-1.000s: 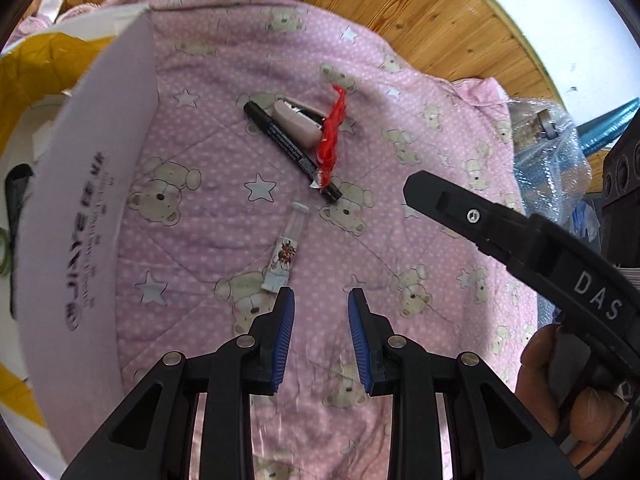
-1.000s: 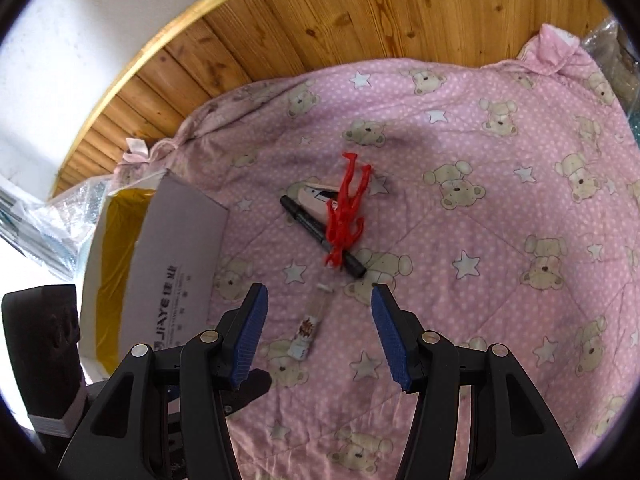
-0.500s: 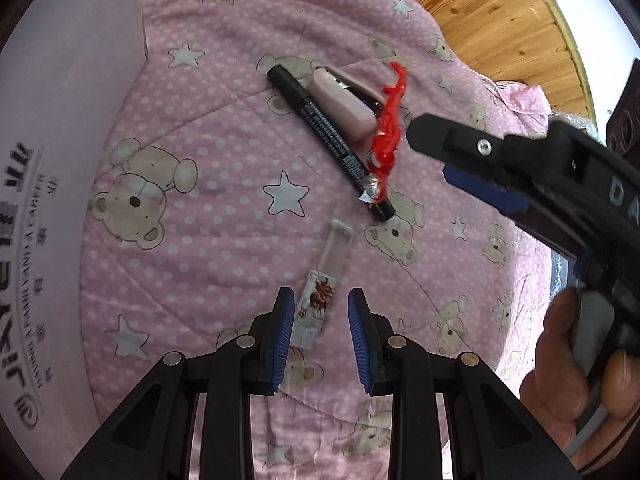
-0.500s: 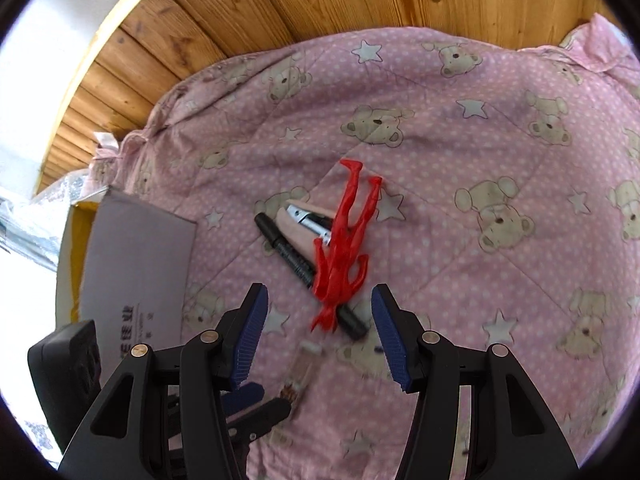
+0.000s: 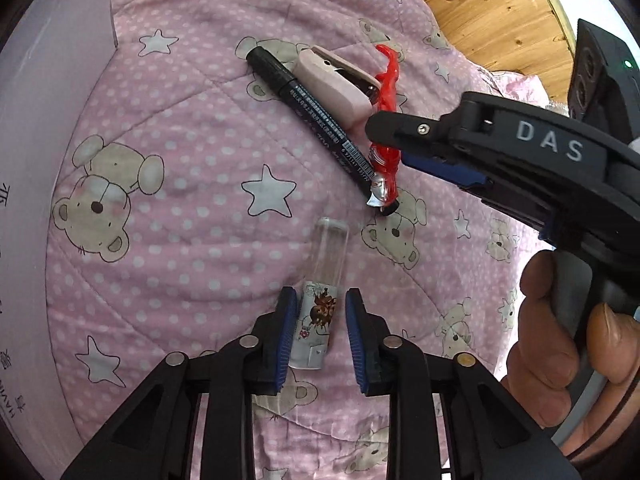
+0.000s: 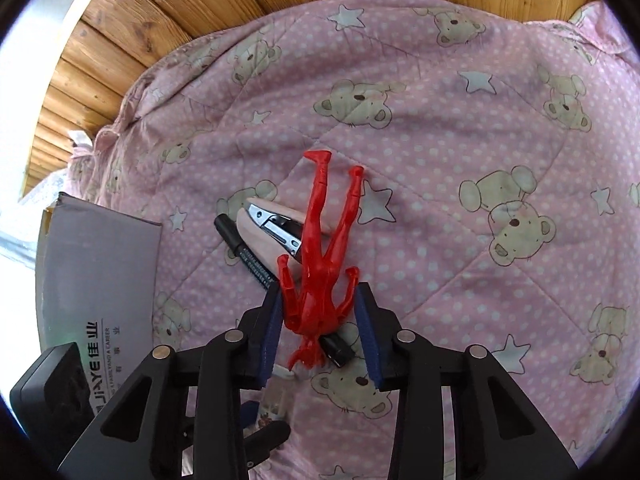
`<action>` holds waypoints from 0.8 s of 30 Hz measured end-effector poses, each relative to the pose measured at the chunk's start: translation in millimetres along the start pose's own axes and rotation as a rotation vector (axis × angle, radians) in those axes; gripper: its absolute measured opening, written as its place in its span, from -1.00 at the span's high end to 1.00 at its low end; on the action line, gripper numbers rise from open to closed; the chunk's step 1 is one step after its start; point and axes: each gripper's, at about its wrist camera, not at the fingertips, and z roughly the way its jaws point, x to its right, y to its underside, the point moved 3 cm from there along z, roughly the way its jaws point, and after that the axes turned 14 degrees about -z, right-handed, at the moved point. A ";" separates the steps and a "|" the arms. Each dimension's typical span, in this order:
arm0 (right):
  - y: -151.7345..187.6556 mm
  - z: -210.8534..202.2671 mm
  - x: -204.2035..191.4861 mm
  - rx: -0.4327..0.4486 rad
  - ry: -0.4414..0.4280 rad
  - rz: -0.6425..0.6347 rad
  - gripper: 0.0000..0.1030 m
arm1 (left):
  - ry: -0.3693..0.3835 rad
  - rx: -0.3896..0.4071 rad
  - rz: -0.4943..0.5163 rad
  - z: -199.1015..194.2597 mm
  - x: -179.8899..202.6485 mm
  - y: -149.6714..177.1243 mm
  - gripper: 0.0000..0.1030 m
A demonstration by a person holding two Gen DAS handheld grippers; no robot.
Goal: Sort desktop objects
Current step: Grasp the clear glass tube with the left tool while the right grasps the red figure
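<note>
A small clear tube with a printed label lies on the pink bear-print quilt. My left gripper is open with its blue pads on either side of the tube's labelled end. A red plastic figure lies across a black marker and a pink stapler. My right gripper is open, its pads flanking the figure's torso. In the left wrist view the right gripper hangs over the red figure, the marker and the stapler.
A grey cardboard box flap with printed letters stands at the left, also seen as a box flap along the left edge. Wooden boards lie beyond the quilt. A hand holds the right gripper's handle.
Both grippers have moved forward and down. The tube now sits between the left pads and the red figure between the right pads. Both stay open.
</note>
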 end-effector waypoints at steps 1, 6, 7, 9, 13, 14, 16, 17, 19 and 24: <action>0.2 0.6 0.1 -0.001 -0.001 0.002 0.26 | -0.007 0.004 0.004 0.7 0.5 -0.7 0.59; -2.1 4.7 1.6 -0.001 0.009 0.000 0.25 | -0.020 0.018 0.005 0.3 2.2 0.7 0.61; -2.6 6.2 2.8 -0.003 0.015 0.000 0.25 | -0.019 0.020 0.005 0.3 2.4 0.9 0.61; -2.9 8.5 5.3 -0.005 0.009 0.007 0.41 | -0.015 0.023 -0.002 -0.7 1.9 0.7 0.62; -0.5 2.7 5.9 0.006 0.012 -0.001 0.66 | -0.008 0.025 -0.011 -4.7 1.6 2.1 0.64; 0.3 0.5 5.8 0.011 0.012 0.000 0.66 | -0.007 0.029 -0.011 -7.7 -1.8 5.4 0.64; 1.3 -4.2 5.3 0.021 0.012 -0.001 0.66 | -0.005 0.036 -0.008 -11.9 -0.6 6.4 0.64; 2.0 -6.6 5.5 0.026 0.010 0.002 0.66 | -0.004 0.038 -0.007 -13.6 0.1 6.3 0.65; 3.3 -12.4 6.1 0.036 0.005 0.010 0.66 | 0.002 0.045 0.000 -18.9 2.6 7.1 0.66; 7.2 -28.5 2.5 0.056 0.003 0.016 0.66 | 0.010 0.065 0.012 -29.9 8.4 6.4 0.77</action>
